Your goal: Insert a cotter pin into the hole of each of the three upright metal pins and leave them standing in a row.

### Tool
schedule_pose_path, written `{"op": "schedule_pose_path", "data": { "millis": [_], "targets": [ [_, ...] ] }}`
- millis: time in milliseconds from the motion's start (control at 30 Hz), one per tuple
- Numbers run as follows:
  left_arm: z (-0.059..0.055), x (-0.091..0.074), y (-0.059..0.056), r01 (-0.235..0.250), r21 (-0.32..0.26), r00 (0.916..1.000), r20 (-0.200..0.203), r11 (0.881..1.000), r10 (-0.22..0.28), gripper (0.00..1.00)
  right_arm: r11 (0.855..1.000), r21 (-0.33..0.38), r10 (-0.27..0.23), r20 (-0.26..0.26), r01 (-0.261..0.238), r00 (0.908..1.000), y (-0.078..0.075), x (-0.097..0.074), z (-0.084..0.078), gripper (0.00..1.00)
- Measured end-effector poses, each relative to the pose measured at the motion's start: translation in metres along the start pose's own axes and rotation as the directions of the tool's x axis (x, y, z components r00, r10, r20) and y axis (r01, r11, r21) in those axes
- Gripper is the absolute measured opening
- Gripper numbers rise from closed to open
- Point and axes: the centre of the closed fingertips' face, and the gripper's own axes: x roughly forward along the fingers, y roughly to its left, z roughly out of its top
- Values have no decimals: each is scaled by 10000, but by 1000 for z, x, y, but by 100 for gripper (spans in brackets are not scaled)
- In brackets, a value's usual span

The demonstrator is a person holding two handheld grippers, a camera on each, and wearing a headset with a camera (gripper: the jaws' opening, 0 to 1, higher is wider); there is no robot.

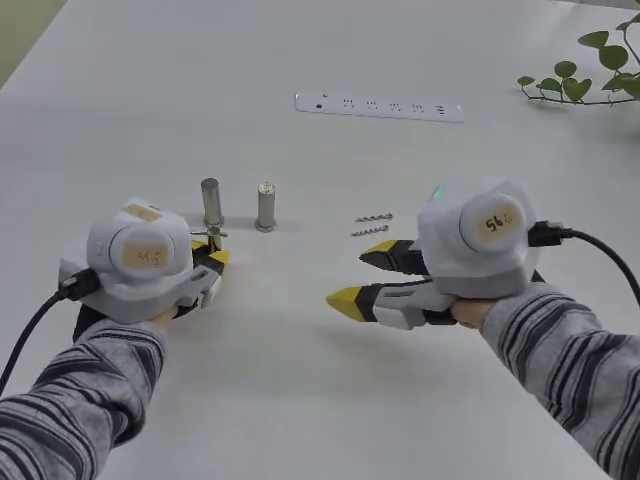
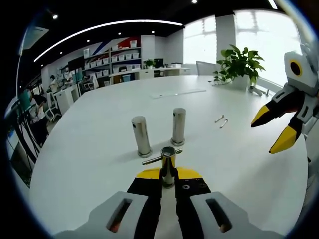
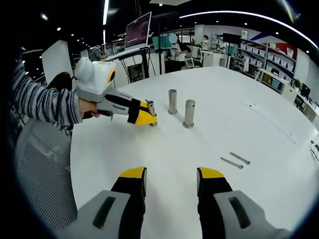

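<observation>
My left gripper [image 1: 212, 258] [image 2: 168, 175] is shut on the base of a short metal pin [image 2: 168, 158] that stands on the table. A cotter pin [image 2: 153, 160] [image 1: 203, 235] sticks sideways through its hole. Just beyond it, two taller metal pins [image 1: 211, 202] [image 1: 266, 206] [image 2: 141, 136] [image 2: 178, 126] stand upright side by side with nothing in them. Two loose cotter pins [image 1: 371, 224] [image 3: 235, 160] lie flat to their right. My right gripper [image 1: 362, 278] [image 3: 172, 175] hovers open near those loose pins, with nothing between its fingers.
A white power strip [image 1: 380, 106] lies further back on the white table [image 1: 300, 380]. A potted plant [image 1: 590, 75] trails in at the far right corner. A mesh chair [image 3: 40, 169] stands off the table's edge in the right gripper view.
</observation>
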Motion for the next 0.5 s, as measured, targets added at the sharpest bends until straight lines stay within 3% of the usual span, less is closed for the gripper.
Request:
{"op": "schedule_pose_path", "data": {
  "millis": [500],
  "targets": [
    [0,0,0,118,-303,9999,-53,9995,-120,6,9999,164,40,91,-41,10000,2,3,2,37]
  ]
}}
